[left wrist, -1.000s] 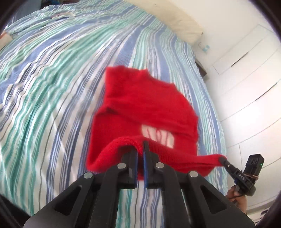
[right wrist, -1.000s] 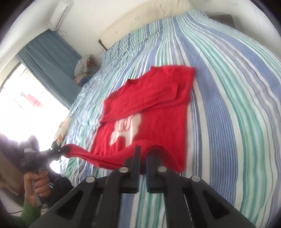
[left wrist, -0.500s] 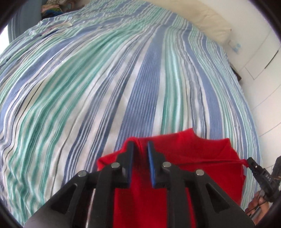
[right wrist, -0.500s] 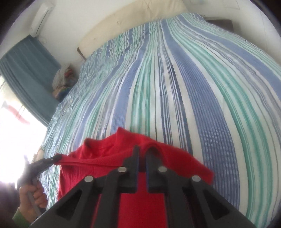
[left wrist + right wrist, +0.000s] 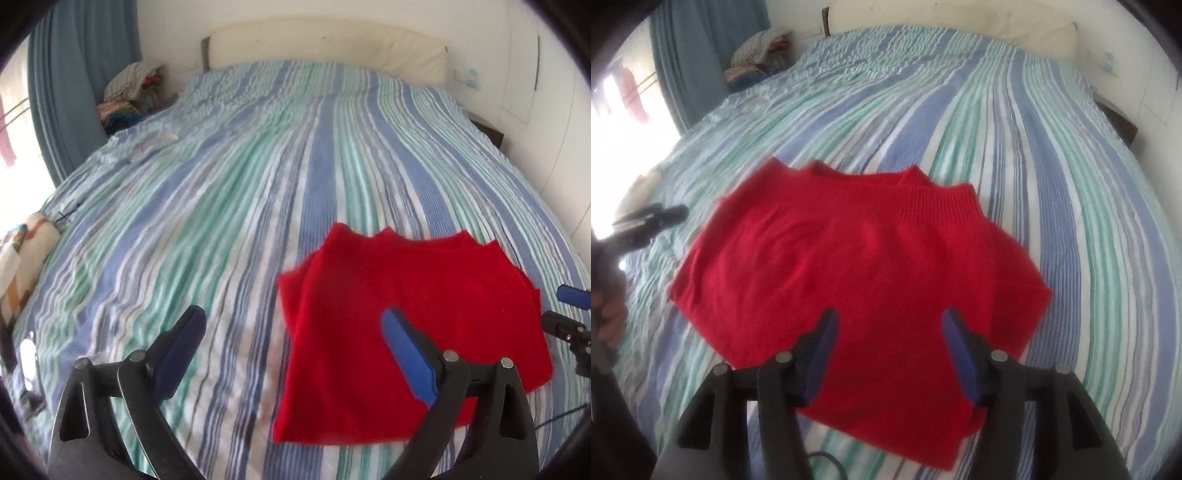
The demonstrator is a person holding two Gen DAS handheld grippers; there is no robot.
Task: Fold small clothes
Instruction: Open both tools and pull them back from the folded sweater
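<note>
A small red knitted sweater (image 5: pixel 406 306) lies folded flat on the striped bed; it also shows in the right wrist view (image 5: pixel 857 266), with its ribbed hem at the far edge. My left gripper (image 5: pixel 291 325) is open and empty, above the sweater's left edge. My right gripper (image 5: pixel 888 321) is open and empty, above the sweater's near part. The right gripper's tip shows in the left wrist view (image 5: pixel 569 314), beside the sweater's right edge. The left gripper shows at the left in the right wrist view (image 5: pixel 646 221).
The bed (image 5: pixel 258 166) has a blue, green and white striped cover. A cream headboard (image 5: pixel 325 44) stands at the far end. A pile of clothes (image 5: pixel 129 92) sits by a blue curtain (image 5: pixel 74 74). A patterned cloth (image 5: pixel 26 243) lies at the left edge.
Both grippers carried the sweater's hem forward over its body, then opened and let go. The sweater now lies folded in half and both grippers have drawn back.
</note>
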